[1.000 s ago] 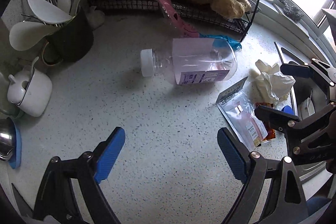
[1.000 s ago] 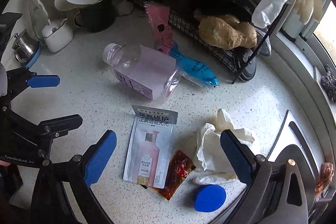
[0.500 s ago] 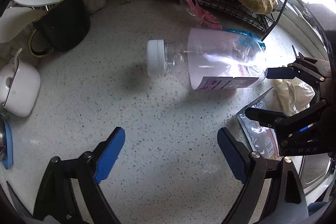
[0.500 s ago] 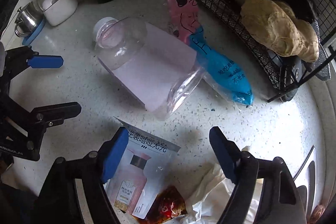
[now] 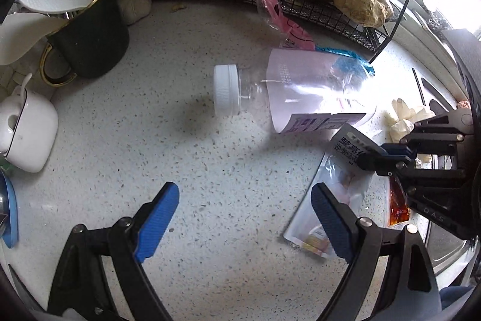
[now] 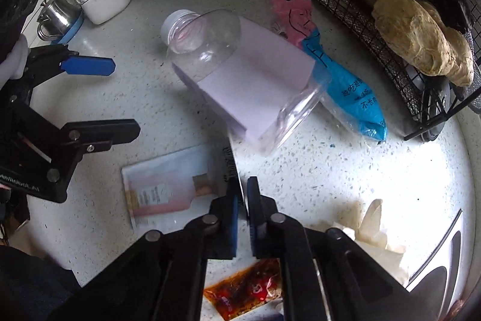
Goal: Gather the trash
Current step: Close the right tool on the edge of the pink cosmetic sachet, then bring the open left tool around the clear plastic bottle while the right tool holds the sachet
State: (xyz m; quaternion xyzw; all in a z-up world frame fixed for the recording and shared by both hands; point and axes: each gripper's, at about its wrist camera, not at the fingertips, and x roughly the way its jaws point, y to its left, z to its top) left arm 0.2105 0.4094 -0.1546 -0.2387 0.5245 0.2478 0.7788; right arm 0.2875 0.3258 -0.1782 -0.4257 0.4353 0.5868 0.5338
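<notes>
Left wrist view: your left gripper (image 5: 240,218) hangs over bare counter (image 5: 192,170) with its jaws wide and nothing between them. The bottle (image 5: 294,92) lies on its side just ahead, cap toward the mug (image 5: 90,44). At the right edge, your right gripper (image 5: 371,155) has pinched the top edge of the sachet (image 5: 336,188), whose lower end rests on the counter. Keep the left hand clear of that sachet while it comes up; the bottle looks like the left hand's natural next target, best taken across its body rather than the cap.

Right wrist view: the right jaws are closed on the sachet's top edge (image 6: 231,158), the rest of it trailing to the left. The bite is thin, so lift straight and slowly; a jerk could slip the film out. The bottle (image 6: 240,80) sits just beyond the tips, so pull up, not forward. The sauce packet (image 6: 246,291), tissue (image 6: 375,230) and blue wrapper (image 6: 354,98) are not yet collected.
</notes>
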